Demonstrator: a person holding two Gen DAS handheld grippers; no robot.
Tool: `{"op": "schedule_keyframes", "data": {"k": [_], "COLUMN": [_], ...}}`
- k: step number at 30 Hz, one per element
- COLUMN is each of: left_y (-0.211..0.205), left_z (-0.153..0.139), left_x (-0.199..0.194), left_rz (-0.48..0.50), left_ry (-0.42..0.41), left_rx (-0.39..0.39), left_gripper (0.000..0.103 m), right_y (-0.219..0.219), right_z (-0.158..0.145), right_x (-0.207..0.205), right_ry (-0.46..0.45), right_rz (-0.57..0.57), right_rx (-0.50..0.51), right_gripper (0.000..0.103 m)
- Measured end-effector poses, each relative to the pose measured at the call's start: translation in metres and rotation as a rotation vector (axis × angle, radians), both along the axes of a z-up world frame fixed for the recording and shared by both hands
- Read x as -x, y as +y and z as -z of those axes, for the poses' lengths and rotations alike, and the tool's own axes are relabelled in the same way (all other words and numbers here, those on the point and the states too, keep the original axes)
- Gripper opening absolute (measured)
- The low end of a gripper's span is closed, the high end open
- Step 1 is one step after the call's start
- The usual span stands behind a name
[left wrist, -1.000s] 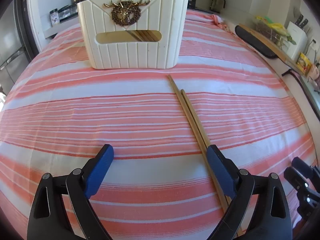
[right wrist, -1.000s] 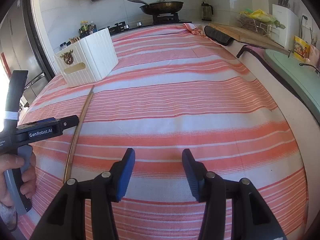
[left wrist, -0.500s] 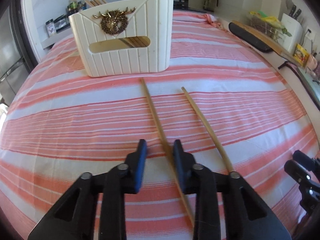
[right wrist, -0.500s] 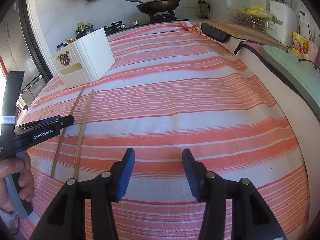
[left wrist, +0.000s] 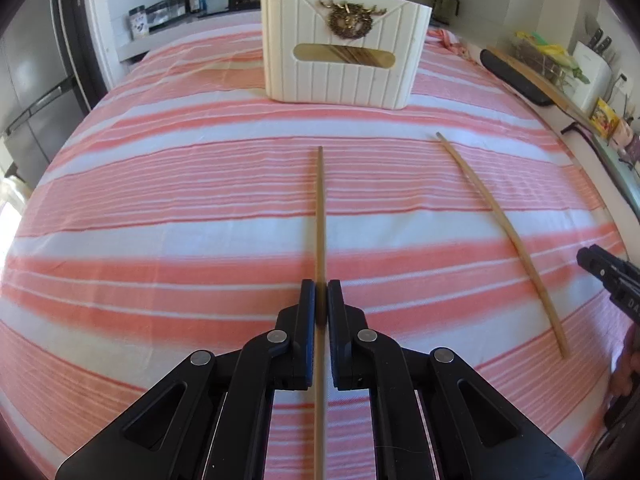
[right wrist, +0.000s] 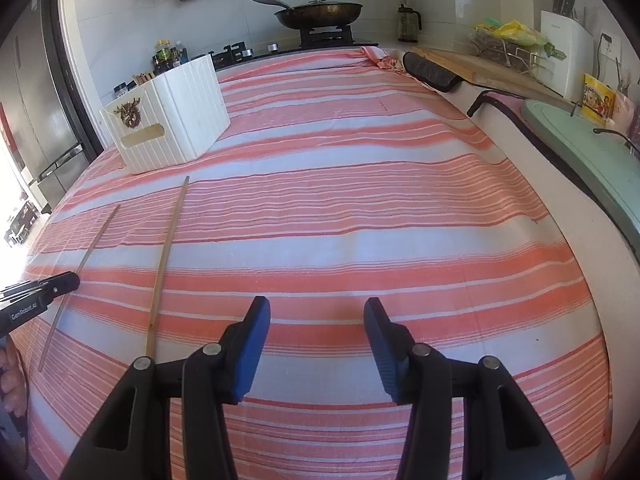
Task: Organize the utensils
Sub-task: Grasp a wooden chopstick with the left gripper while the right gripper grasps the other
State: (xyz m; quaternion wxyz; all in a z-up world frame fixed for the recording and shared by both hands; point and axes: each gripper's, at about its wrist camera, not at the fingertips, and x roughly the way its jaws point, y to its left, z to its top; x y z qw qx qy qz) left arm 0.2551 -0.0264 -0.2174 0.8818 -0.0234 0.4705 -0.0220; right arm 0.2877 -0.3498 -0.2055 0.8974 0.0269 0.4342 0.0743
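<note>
- Chopstick, thin light bamboo: pinched between blue pads of left gripper, tip aimed toward white ribbed plastic utensil box; tail end runs back between gripper arms.
- Left jaws: pressed together on that stick, nothing else between them.
- Second bamboo chopstick: flat on pink-and-white striped cloth, right of held one, well apart, untouched.
- Same pair from right wrist view: held stick at far left, loose one beside it.
- Utensil box: upright at far side of cloth, gold deer emblem on front, more chopsticks showing through handle slot and above rim.
- Right gripper: jaws spread, empty, over bare cloth near front edge, clear of both sticks.
- Black frying pan with glass lid on stove behind.
</note>
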Motion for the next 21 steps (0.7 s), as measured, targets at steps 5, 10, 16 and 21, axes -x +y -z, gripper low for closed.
{"op": "schedule_keyframes", "data": {"k": [5,10,16,21], "left_y": [0.015,0.023,0.013,0.012], "left_z": [-0.004,-0.011,-0.004,0.0], "left_x": [0.004,-0.01,-0.043,-0.056], "left_rz": [0.034,0.091,0.149,0.13], "left_ry": [0.035,0.046,0.101,0.1], "left_rx": [0.068,0.077,-0.006,-0.089], "left_gripper": [0.048,0.068,0.069,0.069], "right_y": [0.008,0.039,0.102,0.123], "right_z": [-0.008,-0.036,-0.039,-0.023], "right_x": [0.0,-0.009,-0.033,-0.063], "right_ry": [0.002,0.044,0.141,0.201], "right_rz": [-0.032,-0.168,-0.361,-0.38], "right_rx": [0.002,-0.044,0.043,0.113], "right_gripper": [0.05,0.05,0.05,0.05]}}
